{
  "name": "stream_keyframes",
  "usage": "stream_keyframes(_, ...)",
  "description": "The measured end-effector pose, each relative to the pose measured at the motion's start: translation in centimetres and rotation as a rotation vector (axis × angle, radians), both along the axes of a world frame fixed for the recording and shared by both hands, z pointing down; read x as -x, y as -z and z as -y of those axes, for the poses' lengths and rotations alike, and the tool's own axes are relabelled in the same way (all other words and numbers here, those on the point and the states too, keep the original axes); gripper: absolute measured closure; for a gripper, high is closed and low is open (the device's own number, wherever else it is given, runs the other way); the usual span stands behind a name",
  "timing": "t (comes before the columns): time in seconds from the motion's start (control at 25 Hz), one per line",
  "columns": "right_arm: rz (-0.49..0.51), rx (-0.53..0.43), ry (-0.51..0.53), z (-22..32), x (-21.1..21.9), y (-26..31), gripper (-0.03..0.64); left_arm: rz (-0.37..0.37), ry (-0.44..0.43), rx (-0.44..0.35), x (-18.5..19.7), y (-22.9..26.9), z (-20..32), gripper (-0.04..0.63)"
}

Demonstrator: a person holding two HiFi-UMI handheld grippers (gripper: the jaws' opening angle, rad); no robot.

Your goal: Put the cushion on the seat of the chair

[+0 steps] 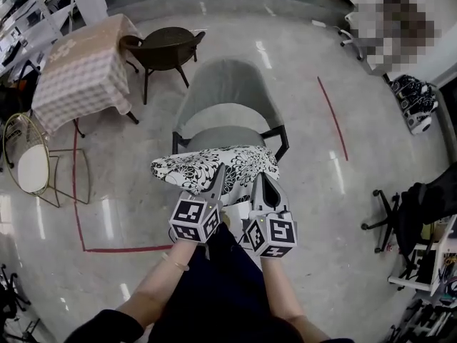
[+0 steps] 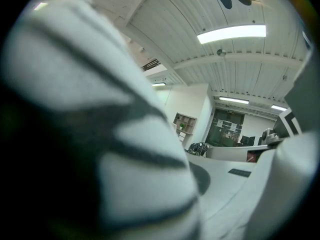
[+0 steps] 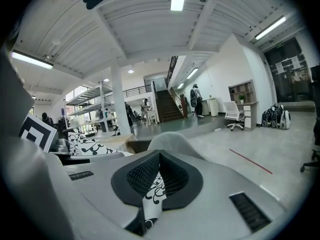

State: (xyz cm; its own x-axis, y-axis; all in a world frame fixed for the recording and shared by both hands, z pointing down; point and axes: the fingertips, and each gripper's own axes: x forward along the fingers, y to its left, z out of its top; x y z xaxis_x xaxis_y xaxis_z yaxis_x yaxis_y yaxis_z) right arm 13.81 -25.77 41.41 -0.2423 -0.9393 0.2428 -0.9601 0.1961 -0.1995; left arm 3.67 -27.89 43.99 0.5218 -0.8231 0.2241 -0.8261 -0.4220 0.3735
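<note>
Cushion (image 1: pixel 211 166) hangs over the near edge of the chair (image 1: pixel 227 84) seat (image 1: pixel 225 136), pinched tight by the left gripper (image 1: pixel 217 176) and right gripper (image 1: pixel 260 183). Carry it level and farther over the seat before letting go.

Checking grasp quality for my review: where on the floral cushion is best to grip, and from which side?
The near edge, from the person's side. The cushion looks soft and wide, so its edge pinches flat; the left tongs and right tongs hold it there, spaced apart, keeping it roughly level.

Fold of floral cushion (image 3: pixel 151 196) tight in the right gripper (image 3: pixel 159 160), grey chair (image 3: pixel 172 140) back just beyond.
</note>
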Motion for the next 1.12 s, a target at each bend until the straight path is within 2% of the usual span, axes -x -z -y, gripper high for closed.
stream_keyframes(0.36, -0.009, 0.020, 0.052, 6.5, -1.0, -1.9, 0.603, 0.025, -0.008, -0.007, -3.0, -1.7, 6.5, 0.557)
stream_keyframes(0.56, -0.024, 0.009, 0.084, 9.2, -1.7, -2.5, 0.603, 0.038, -0.019, -0.057, -4.2, -1.7, 9.6, 0.557)
stream_keyframes(0.72, -0.027, 0.001, 0.094, 11.1, -1.3, -3.7, 0.603, 0.011, -0.007, -0.092, -3.8, -2.7, 12.7, 0.557)
stream_keyframes(0.8, -0.027, 0.009, 0.102, 11.7, -1.2, -5.0, 0.603, -0.012, -0.010, -0.073, -3.9, -4.9, 13.4, 0.557)
stream_keyframes(0.92, -0.028, 0.050, 0.123, 11.5, -0.8, -8.8, 0.603, -0.028, -0.014, 0.008, -4.1, -11.1, 12.6, 0.557)
stream_keyframes(1.12, -0.040, 0.131, 0.132, 11.0, -0.7, -16.6, 0.603, -0.003, -0.024, 0.144, -4.4, -22.3, 10.4, 0.557)
